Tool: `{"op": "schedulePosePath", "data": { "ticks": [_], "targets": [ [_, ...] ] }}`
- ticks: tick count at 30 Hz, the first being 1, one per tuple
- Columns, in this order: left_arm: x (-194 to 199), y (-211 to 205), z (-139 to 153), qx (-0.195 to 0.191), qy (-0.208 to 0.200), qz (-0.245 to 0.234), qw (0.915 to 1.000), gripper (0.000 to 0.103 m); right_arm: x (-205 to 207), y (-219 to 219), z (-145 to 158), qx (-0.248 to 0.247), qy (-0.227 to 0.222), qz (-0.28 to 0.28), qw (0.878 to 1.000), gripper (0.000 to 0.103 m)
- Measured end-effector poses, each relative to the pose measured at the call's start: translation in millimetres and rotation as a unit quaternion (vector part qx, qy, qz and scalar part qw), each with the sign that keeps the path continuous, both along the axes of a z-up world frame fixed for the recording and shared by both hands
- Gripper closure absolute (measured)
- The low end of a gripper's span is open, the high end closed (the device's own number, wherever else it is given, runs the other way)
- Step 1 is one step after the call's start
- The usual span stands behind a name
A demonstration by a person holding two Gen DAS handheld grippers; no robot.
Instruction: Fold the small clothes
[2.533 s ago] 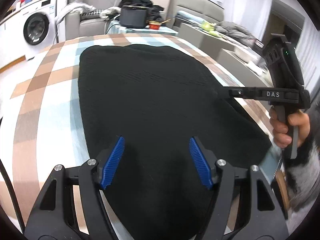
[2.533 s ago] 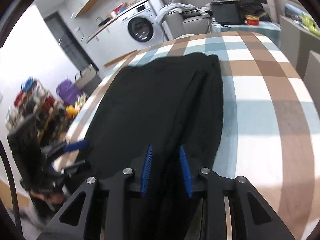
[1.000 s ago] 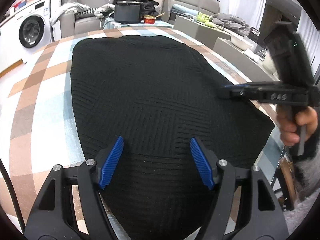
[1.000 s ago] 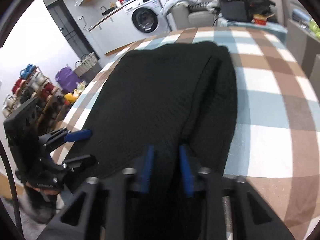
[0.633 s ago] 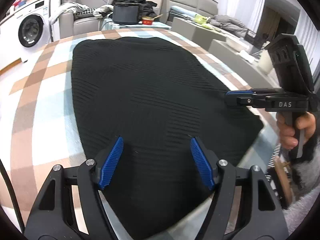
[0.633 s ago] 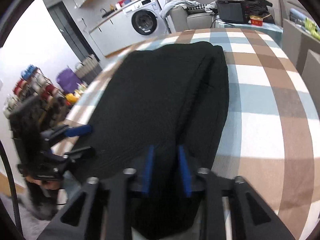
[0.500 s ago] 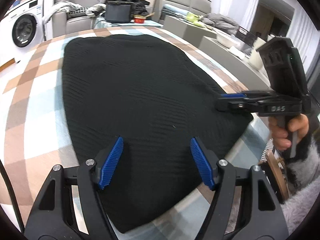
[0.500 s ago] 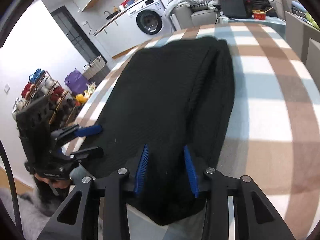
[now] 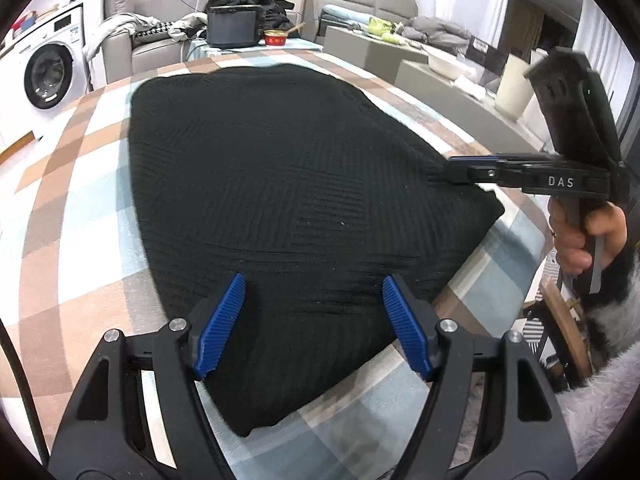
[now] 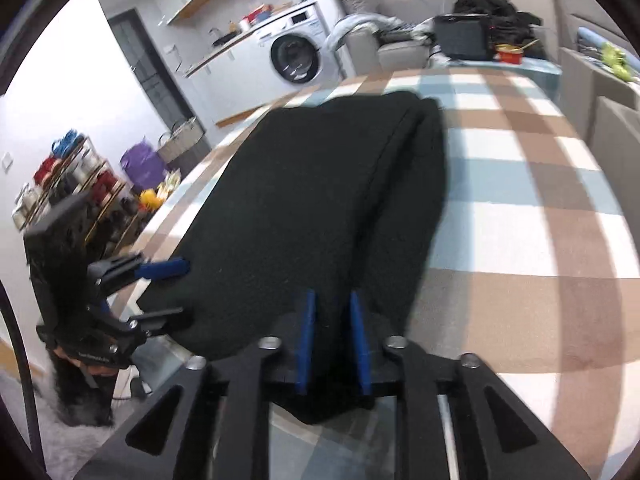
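Across the checked tablecloth [image 9: 68, 216] in brown, pale blue and white lay a black knitted garment [image 9: 280, 184], spread flat with its near corner reaching almost to the table's near edge. Seen from the right wrist, one long side of the knit was folded over along a ridge running away from the camera. The left gripper [image 9: 310, 322] hovered over the garment's near end with its blue ribbed pads spread wide, nothing caught between them. The right gripper [image 10: 331, 338] sat low over the garment's near right edge, its jaws narrow and closing, with black fabric lying between the pads; whether they pressed on it could not be told. From the left wrist view its fingertips met the knit's right border, and a hand [image 9: 580, 236] in a fuzzy grey sleeve gripped its handle. Beyond the table stood a washing machine [image 9: 48, 76], a grey sofa [image 9: 132, 40] heaped with clothes, and a red bowl [image 9: 276, 37].
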State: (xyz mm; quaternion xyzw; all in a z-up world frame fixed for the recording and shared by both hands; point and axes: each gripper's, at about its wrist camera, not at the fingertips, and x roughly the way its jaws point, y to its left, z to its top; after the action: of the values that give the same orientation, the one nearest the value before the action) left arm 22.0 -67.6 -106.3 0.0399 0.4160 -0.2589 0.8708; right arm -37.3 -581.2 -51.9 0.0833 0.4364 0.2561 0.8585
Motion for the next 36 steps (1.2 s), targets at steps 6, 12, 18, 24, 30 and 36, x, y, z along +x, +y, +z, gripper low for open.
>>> {"op": "schedulePosePath", "data": {
  "ticks": [6,12,18,24,30,36],
  "targets": [
    [24,39,1,-0.026,0.012,0.086,0.9959,0.034,5,-19,-9,0.011,0.031,-0.039,0.999,0.061],
    [46,54,-12,-0.016,0.027,0.115,0.9929,0.049,2,-1,-16,-0.006,0.033,-0.011,0.999,0.079],
    [44,58,-12,-0.015,0.033,0.114,0.9929,0.050,1,-7,-12,-0.009,0.037,-0.005,0.999,0.074],
    [38,57,-13,-0.016,0.030,0.118,0.9925,0.054,-2,-21,-1,0.043,0.023,-0.030,0.998,0.069],
    [35,53,-13,-0.007,0.021,0.121,0.9924,0.069,-4,-3,-3,0.019,0.027,-0.003,0.999,0.057],
    [39,45,-9,0.009,0.011,0.107,0.9941,0.080,-4,11,-9,-0.014,0.015,0.006,1.000,0.069]
  ]
}}
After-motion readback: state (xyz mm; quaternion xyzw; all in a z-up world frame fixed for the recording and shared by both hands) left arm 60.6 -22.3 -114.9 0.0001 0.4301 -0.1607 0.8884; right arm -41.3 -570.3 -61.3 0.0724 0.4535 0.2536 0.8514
